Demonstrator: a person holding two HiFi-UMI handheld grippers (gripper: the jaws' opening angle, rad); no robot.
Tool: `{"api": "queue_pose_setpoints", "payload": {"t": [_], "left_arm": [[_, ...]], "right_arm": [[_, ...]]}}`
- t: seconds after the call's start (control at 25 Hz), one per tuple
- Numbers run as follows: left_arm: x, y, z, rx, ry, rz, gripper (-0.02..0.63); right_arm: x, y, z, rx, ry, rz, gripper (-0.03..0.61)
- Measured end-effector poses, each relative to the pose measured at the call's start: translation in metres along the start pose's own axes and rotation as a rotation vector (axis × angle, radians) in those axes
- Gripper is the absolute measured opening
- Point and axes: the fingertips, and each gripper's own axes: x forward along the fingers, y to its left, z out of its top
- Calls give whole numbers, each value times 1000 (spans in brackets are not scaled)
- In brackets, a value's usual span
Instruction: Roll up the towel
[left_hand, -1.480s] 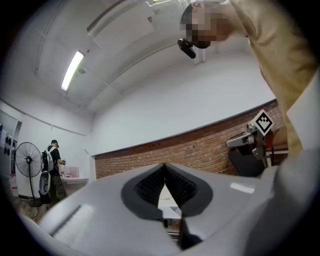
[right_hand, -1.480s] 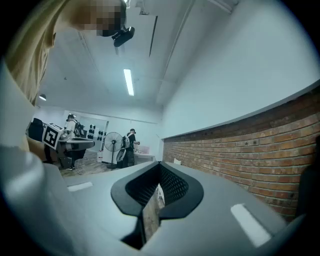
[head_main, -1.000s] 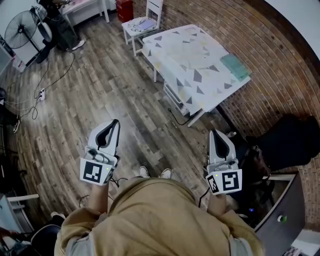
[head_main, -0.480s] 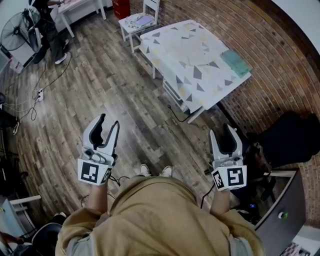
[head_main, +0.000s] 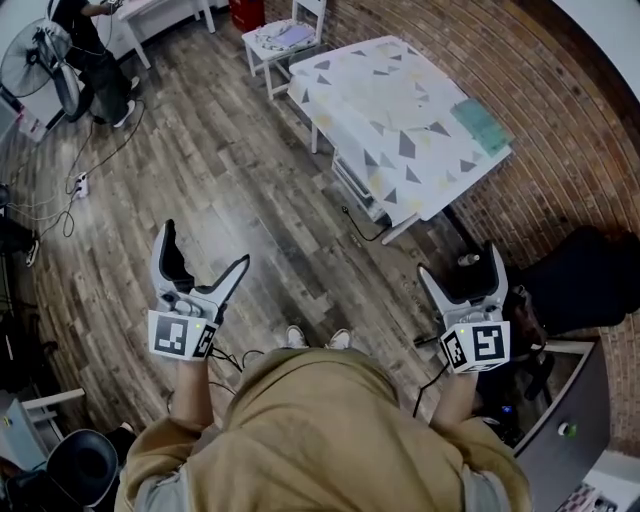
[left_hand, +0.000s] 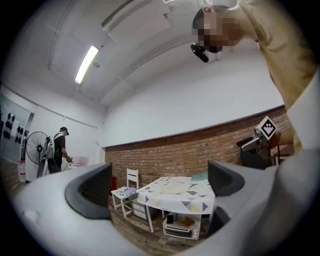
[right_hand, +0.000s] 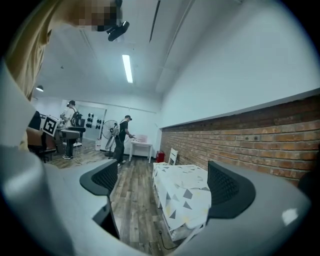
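Two grippers: left gripper (head_main: 205, 244), right gripper (head_main: 459, 261). One patterned table (head_main: 385, 100). One green towel (head_main: 481, 126). One white chair (head_main: 286, 40). One floor fan (head_main: 38, 48). One person (head_main: 88, 45) by the fan. Two shoes (head_main: 292, 336).

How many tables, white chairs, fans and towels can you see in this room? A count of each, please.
Tables: 2
White chair: 1
Fan: 1
Towel: 1
Total: 5
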Motion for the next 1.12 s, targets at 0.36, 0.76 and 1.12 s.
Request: {"api": "queue_pose_setpoints", "payload": {"t": [0.36,0.76,1.12], "left_arm": [[-7,36,-22,-4,24,-5,624],[60,49,-61,-61,68,-95,621],[249,83,-95,-27,125,-125,621]], "right_arm": [[27,48,-3,-45,16,7,531],[94,37,-27,-40,73,-10,528],[258,-66,-66,99,76,-11,528]]}}
